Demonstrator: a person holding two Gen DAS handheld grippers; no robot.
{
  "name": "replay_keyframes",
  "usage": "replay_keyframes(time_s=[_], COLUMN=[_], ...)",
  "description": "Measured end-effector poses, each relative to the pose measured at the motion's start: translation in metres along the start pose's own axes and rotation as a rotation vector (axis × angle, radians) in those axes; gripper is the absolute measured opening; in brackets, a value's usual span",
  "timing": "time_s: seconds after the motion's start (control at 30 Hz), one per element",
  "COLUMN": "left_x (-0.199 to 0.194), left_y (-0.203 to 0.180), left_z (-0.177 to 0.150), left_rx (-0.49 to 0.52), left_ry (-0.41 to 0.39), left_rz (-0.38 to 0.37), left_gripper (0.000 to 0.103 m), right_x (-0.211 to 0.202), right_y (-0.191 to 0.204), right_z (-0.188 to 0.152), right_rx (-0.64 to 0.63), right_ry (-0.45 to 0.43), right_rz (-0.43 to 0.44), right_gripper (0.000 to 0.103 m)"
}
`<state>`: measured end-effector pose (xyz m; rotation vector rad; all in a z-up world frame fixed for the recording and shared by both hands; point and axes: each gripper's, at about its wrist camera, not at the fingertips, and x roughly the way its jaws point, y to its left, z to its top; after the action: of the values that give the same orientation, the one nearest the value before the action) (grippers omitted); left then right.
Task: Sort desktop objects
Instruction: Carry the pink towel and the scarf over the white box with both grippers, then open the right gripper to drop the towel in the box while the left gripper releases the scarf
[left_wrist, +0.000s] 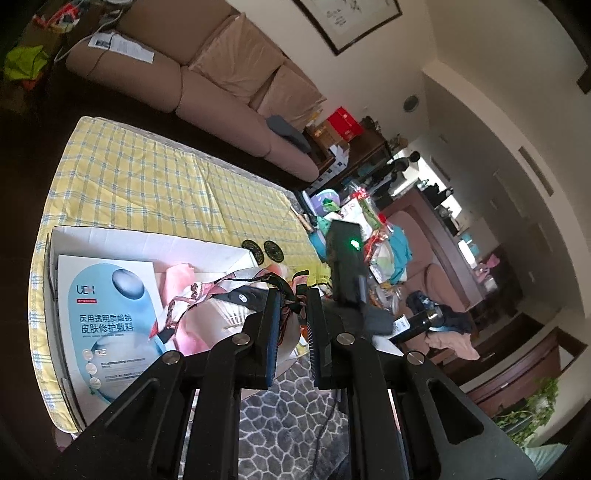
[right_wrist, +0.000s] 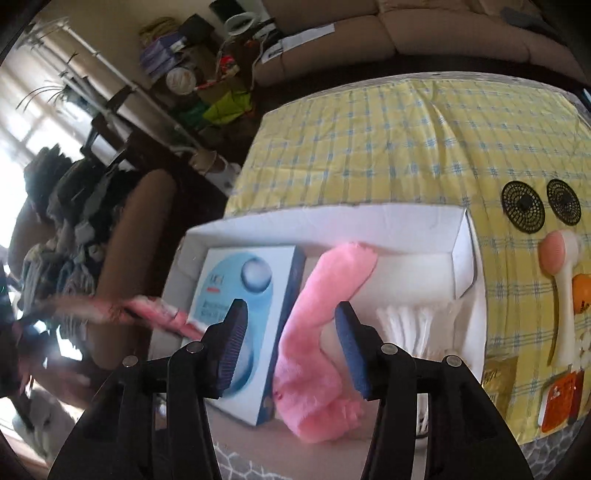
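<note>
The left wrist view looks from the near edge along its tool (left_wrist: 293, 314), tilted, across the yellow checked counter (left_wrist: 147, 184) toward a sofa (left_wrist: 207, 85). The right wrist view sits close above the white box (right_wrist: 332, 221), facing the same counter. Both share the box, the blue-white carton (right_wrist: 243, 295) and two black discs (right_wrist: 543, 206).

Lighting: daylight, moderately bright; the window (right_wrist: 22, 122) at the right wrist view's left edge is blown out to white; a green indicator light (left_wrist: 354, 243) glares in the left wrist view. Distortion: strong fisheye bending, dark vignette at the corners. Blur: a pink streak (right_wrist: 147, 310), possibly cloth, is motion-smeared; distant room clutter soft.
</note>
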<state>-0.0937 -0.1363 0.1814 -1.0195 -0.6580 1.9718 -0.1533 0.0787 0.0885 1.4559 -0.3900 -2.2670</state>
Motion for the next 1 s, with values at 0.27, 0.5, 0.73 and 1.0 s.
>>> replay_keyframes(time_s=[0.27,0.5,0.73,1.0], left_x=[-0.017,-0.02,-0.004,0.067], left_y=[0.003,0.006,0.009,0.007], left_z=[0.001,0.001,-0.003,0.005], left_rx=[-0.006,-0.003,-0.033,-0.073], left_ry=[-0.029,-0.026,-0.005,0.068], left_rz=[-0.011,-0.039,-0.063,-0.045], left_gripper=[0.011,0.011,0.011,0.011], right_x=[0.081,0.098,0.07,-0.037], right_y=[0.008,-0.007,-0.014,-0.005], right_z=[0.024,0.034,0.038,0.036], right_rx=[0.015,0.109,0.192,0.027], right_ry=[0.136,0.123,0.049,-0.102], right_rz=[-0.178,-0.141,0.063,-0.012], right_gripper=[0.052,0.048,0.048,0.05])
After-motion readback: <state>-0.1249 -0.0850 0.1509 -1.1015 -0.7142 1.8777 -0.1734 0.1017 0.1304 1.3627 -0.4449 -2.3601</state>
